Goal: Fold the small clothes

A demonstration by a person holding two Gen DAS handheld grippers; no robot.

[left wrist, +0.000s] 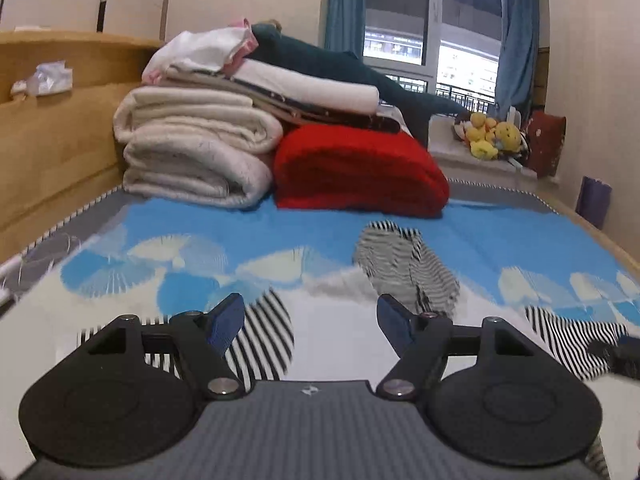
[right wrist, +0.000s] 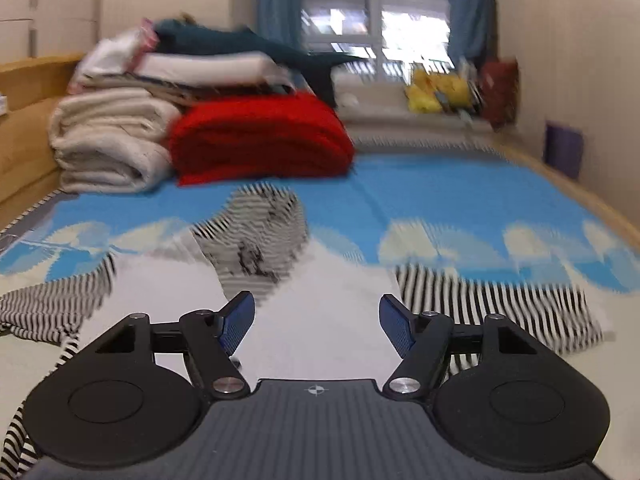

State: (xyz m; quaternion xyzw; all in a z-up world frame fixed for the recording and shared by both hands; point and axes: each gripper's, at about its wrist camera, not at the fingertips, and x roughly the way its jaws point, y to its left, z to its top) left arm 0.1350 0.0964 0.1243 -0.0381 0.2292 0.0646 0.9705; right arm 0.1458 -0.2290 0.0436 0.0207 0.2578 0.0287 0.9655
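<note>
A home bedroom: a wooden-framed bed (left wrist: pixel 60 128) piled with folded blankets (left wrist: pixel 192 148), blue curtains (left wrist: pixel 344 4) framing a window (left wrist: pixel 432 12), plush toys (left wrist: pixel 492 134) on the sill.

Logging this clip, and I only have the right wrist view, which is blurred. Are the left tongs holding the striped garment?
Observer: No. The left tongs are open with nothing between them, pointing over the white body of the striped garment.
Operator: What are the yellow blobs by the window?
Observer: They are yellow plush toys, piled on the window ledge.
Operator: Is there anything at the far left?
Observer: Crumpled white tissue or plastic sits on the wooden headboard.
</note>
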